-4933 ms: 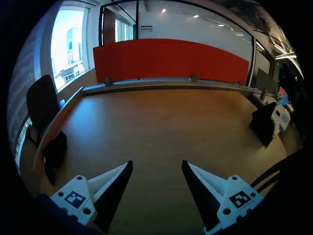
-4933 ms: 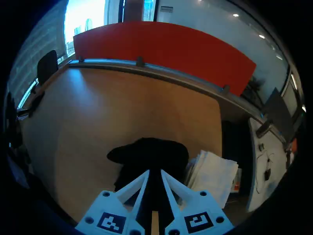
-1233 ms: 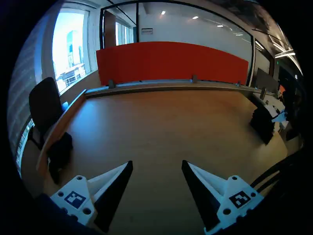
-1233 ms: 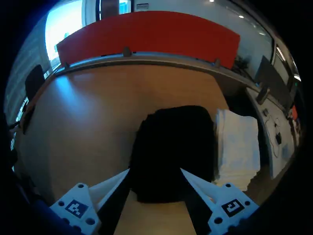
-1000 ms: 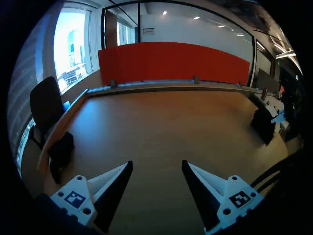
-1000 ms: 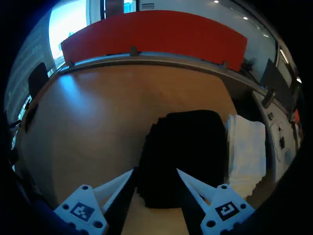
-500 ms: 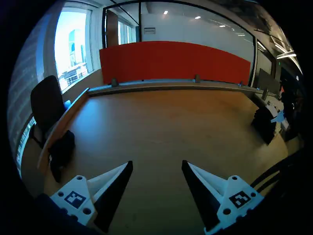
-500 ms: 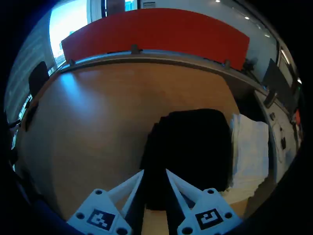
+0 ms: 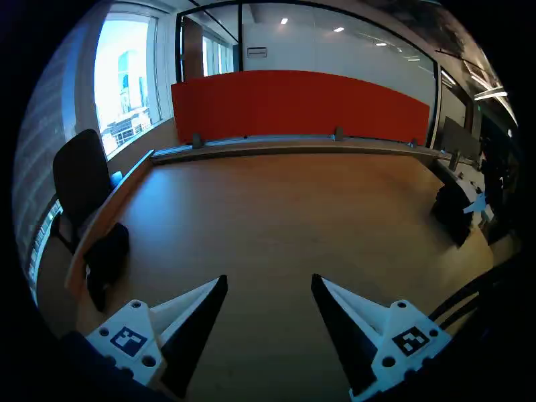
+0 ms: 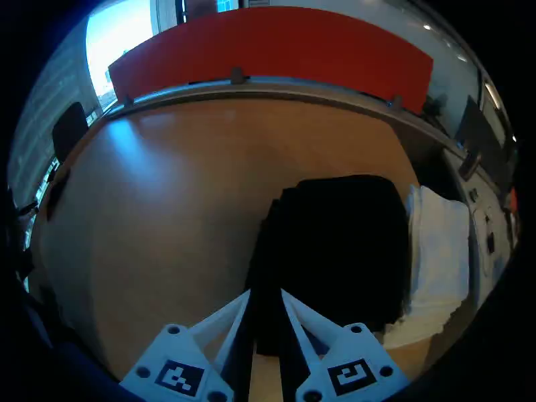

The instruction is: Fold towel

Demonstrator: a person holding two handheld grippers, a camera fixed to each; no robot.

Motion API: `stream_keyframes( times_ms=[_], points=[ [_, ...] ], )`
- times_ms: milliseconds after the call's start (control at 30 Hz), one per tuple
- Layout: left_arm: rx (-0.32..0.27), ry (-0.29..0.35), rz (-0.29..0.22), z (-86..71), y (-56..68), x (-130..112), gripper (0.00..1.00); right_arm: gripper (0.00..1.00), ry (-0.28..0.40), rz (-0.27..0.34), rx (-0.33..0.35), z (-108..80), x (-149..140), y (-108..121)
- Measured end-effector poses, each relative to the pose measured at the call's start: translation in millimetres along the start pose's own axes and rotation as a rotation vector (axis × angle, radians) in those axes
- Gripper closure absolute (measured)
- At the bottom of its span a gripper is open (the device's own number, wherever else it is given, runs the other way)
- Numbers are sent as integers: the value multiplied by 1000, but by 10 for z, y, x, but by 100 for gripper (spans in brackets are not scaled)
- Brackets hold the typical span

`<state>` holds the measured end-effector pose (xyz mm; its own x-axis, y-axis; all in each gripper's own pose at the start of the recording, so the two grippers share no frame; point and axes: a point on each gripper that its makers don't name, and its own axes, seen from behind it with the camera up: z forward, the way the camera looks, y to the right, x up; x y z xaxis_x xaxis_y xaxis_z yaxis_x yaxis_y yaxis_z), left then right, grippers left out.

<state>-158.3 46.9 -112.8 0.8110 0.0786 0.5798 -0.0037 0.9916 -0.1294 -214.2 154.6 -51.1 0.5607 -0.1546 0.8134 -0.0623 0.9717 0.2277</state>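
A black towel [image 10: 342, 254] lies folded, on top of a dark pile, at the right side of the wooden table [image 10: 161, 201]. My right gripper [image 10: 266, 301] is shut on the near left edge of this towel, with dark cloth pinched between its fingers. In the left gripper view the same dark pile [image 9: 452, 211] sits far off at the table's right edge. My left gripper [image 9: 268, 285] hovers open over bare wood [image 9: 268, 208], with nothing between its fingers.
A stack of white towels [image 10: 439, 254] lies right beside the black one. A red partition [image 9: 301, 104] with a metal rail runs along the table's far edge. A black office chair [image 9: 80, 177] stands at the left side, near the windows.
My right gripper was open over the black towel about a second ago; it has moved in and closed on the towel's near edge. The left gripper has stayed put, open.
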Motion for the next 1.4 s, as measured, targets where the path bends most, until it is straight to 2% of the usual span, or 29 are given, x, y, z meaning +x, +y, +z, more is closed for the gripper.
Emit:
stream_keyframes(
  times_ms=[367,533,700,833,967,1033,1167,1400],
  points=[
    [1,-1,0,15,-8,1,7,83,-15,7,6,1,-44,-1],
    [3,-1,1,21,-17,11,7,82,33,14,4,-66,84,-24],
    [3,-1,-3,33,-22,18,7,74,61,17,2,-136,159,-26],
    [1,1,-2,39,-12,31,7,61,77,12,-3,-183,200,-20],
    [1,3,0,41,-9,37,7,32,98,6,-15,-229,235,-5],
    [1,4,-1,41,-13,39,7,26,111,6,-22,-251,254,6],
    [1,8,-3,41,-20,52,7,2,131,10,-44,-275,271,44],
    [-1,13,-4,55,-29,78,7,0,150,36,-57,-304,248,41]
  ],
)
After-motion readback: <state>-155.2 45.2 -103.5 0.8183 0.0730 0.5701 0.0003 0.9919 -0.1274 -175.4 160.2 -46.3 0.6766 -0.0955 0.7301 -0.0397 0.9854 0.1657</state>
